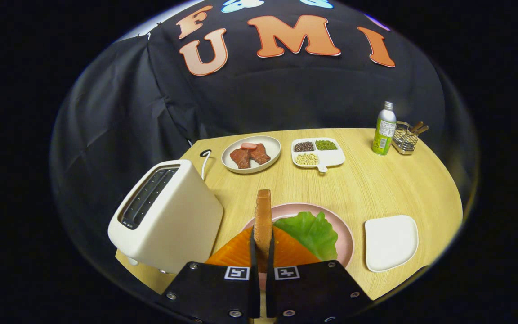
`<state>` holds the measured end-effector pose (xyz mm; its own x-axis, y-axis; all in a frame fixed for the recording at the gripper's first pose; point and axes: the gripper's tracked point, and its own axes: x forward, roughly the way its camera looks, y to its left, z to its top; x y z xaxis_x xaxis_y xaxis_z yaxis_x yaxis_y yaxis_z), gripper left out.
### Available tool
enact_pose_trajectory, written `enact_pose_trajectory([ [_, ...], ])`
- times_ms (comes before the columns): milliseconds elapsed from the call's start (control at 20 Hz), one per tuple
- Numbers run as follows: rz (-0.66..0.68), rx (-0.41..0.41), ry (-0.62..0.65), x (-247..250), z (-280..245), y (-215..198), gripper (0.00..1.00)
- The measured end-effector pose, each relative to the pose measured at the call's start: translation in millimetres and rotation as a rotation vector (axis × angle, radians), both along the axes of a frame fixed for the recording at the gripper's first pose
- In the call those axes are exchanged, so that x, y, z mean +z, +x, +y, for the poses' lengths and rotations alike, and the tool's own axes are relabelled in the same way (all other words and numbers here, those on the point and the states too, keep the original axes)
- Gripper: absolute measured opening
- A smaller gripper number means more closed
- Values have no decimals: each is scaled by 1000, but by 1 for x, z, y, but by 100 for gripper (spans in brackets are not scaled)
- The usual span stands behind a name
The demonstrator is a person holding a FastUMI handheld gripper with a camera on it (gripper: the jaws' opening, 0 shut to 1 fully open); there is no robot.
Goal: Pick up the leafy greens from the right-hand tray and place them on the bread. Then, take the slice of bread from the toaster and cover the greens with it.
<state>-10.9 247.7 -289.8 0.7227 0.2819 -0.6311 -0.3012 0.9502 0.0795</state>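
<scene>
We are holding the hand-held gripper [262, 252] clamped on a golden-brown slice of toasted bread [263, 220], both fingers pressing its flat faces while it is standing on edge between them. The slice is hanging above the round pink plate [346, 240], our landmark throughout. On that plate an orange-topped base slice [236, 252] is lying beneath the fingers, and a ruffled green lettuce leaf [310, 231] is resting on it just beside the held slice, towards the tray side.

We are judging the toast light and stiff but crumbly, so a gentle pinch near its lower middle, as here, looks right; the leaf looks soft and likely to slide under it.

Beside the plate the cream two-slot toaster [167, 218] is standing with its slots bare, and on the plate's other side the square white tray [391, 243] is lying bare. Beyond the plate are sitting a shallow white dish of red meat [251, 154] and a divided white dish of beans [317, 153].
</scene>
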Motion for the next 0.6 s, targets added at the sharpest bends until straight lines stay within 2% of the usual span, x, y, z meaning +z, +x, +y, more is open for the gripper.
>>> enact_pose_trajectory([
  [150, 18, -21, -5, -5, -15, 6, 6],
  [400, 69, -50, -28, -21, -44, 15, 14],
  [500, 95, -65, -38, -28, -55, 18, 19],
  [550, 108, -70, -34, -31, -59, 19, 27],
  [600, 119, -75, -28, -33, -61, 19, 28],
])
